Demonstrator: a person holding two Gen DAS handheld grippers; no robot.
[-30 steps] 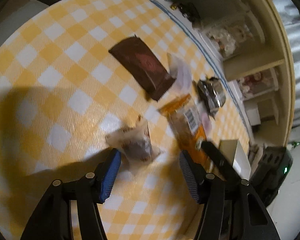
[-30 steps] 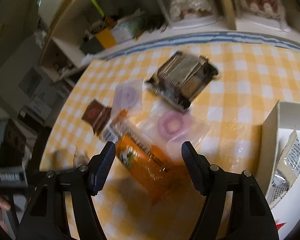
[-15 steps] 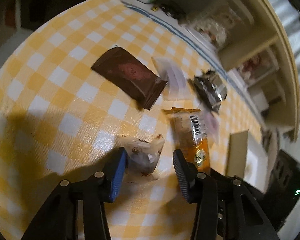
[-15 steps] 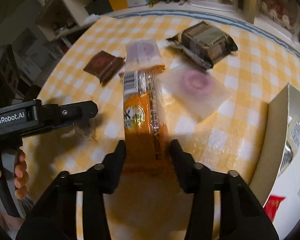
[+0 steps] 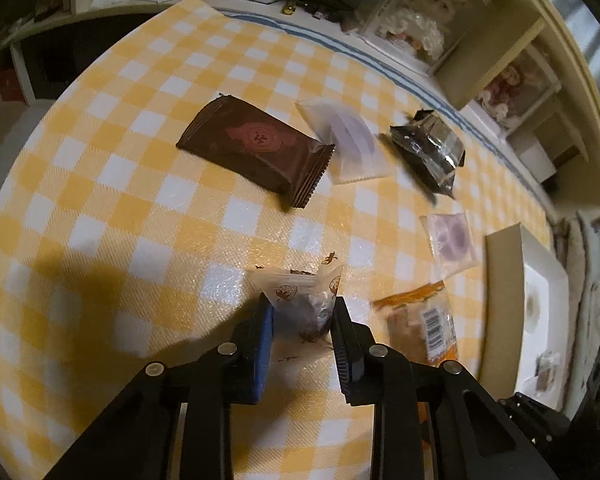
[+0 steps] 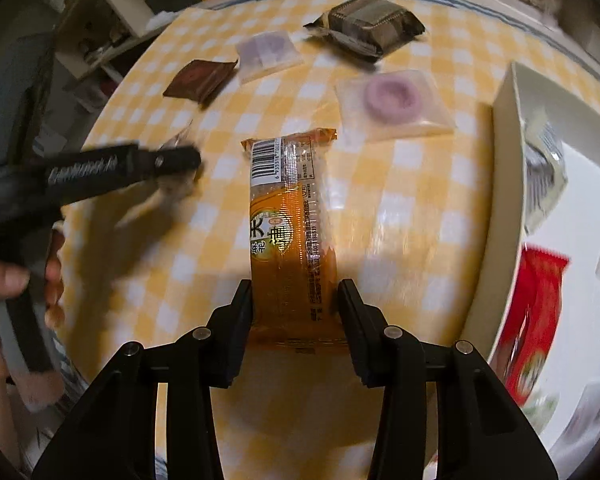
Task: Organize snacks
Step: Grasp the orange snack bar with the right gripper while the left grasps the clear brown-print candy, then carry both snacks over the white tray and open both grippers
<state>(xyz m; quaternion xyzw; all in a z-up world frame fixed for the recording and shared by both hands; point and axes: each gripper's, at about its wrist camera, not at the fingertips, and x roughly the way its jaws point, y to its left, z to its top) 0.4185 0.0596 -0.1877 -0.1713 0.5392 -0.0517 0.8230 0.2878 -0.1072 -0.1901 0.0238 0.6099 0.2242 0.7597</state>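
Observation:
On the yellow checked tablecloth (image 5: 100,184), my left gripper (image 5: 302,308) is shut on a small clear-wrapped dark snack (image 5: 306,304) printed with strawberries. The right wrist view shows that gripper (image 6: 180,160) blurred at the left, held by a hand (image 6: 4,284). My right gripper (image 6: 296,300) is shut on the near end of a long orange snack packet (image 6: 292,216), which points away from me with its barcode end far. That packet (image 5: 424,324) also lies to the right of the left gripper.
A brown packet (image 5: 256,144), two clear packets with purple rings (image 5: 348,140) (image 5: 452,240) and a dark silvery packet (image 5: 428,148) lie farther back. A white box (image 6: 504,160) at the right holds a red packet (image 6: 536,300) and a silver one (image 6: 544,172). Shelves stand behind the table.
The left gripper's jaws came together on the small clear-wrapped snack. The right gripper moved over the orange packet and closed on its near end.

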